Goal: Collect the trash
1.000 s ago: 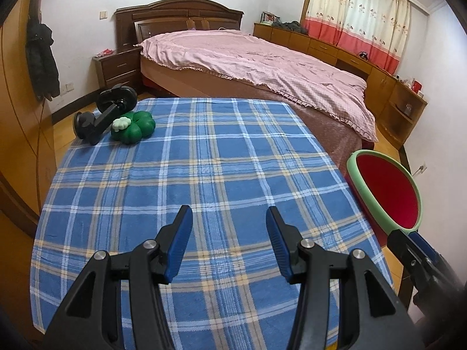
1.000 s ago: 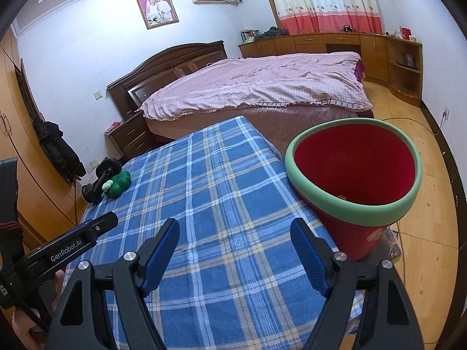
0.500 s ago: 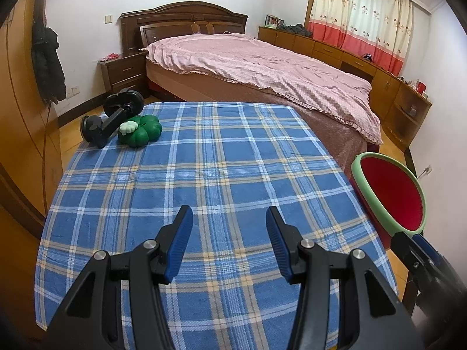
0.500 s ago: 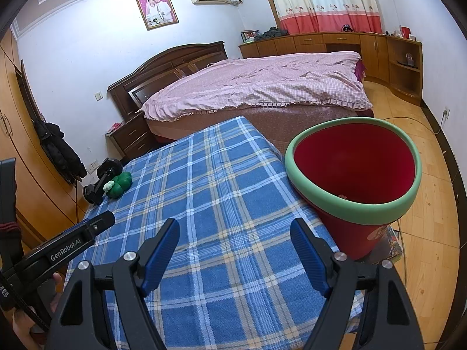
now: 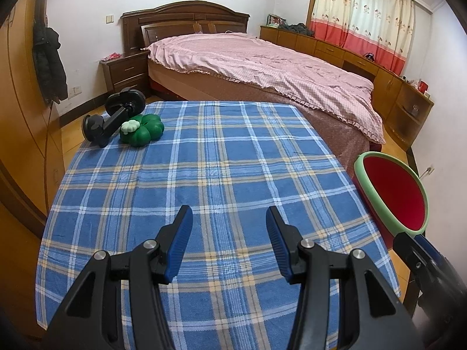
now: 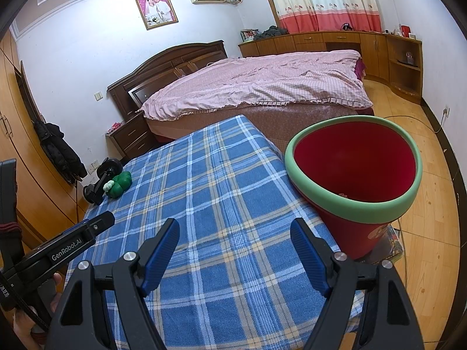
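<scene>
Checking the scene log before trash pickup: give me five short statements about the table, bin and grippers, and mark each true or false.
1. Both the left gripper and the right gripper are open and empty. True.
2. The bin is blue with a yellow rim. False: it is red with a green rim.
3. The green toy lies at the table's far left corner. True.
4. The black holder stands inside the bin. False: it lies beside the green toy.
5. The tablecloth is plain white. False: it is blue plaid.
</scene>
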The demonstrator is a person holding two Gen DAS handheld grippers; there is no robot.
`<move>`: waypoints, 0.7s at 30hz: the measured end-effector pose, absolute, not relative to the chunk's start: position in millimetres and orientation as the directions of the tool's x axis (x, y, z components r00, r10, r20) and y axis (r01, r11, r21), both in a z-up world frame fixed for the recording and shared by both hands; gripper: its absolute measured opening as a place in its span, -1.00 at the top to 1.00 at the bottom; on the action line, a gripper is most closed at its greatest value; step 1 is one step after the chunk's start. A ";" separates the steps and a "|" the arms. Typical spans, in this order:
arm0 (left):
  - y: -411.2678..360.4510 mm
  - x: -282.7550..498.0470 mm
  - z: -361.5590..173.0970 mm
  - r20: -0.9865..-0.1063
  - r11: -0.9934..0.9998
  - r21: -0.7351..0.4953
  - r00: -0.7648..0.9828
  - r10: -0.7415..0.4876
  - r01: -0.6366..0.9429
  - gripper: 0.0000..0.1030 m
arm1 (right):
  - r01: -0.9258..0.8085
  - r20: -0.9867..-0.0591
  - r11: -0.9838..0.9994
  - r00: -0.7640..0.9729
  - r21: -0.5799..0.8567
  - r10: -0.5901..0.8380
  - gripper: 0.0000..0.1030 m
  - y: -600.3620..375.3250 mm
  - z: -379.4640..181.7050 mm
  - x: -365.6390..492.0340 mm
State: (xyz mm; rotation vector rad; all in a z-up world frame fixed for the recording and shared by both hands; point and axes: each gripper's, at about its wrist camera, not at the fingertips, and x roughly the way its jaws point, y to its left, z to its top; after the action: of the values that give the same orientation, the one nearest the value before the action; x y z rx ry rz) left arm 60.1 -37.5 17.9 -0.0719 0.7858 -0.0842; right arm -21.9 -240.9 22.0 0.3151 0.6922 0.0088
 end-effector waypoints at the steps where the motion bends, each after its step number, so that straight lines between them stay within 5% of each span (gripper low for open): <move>1: -37.6 60.1 17.9 -0.703 0.994 -0.096 0.704 -0.103 0.049 -0.02 | 0.096 -0.626 0.953 0.772 0.288 0.112 -0.56 -241.3 22.0 -21.6; 21: -36.6 60.7 17.2 -0.704 0.994 -0.097 0.703 -0.103 0.049 -0.02 | 0.097 -0.626 0.952 0.772 0.290 0.112 -0.56 -240.8 21.7 -22.6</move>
State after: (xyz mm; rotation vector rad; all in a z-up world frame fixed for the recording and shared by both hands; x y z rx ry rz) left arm 60.7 -36.6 17.2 -0.0725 0.7867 -0.0845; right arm -22.6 -240.8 21.7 0.3172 0.6925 0.0085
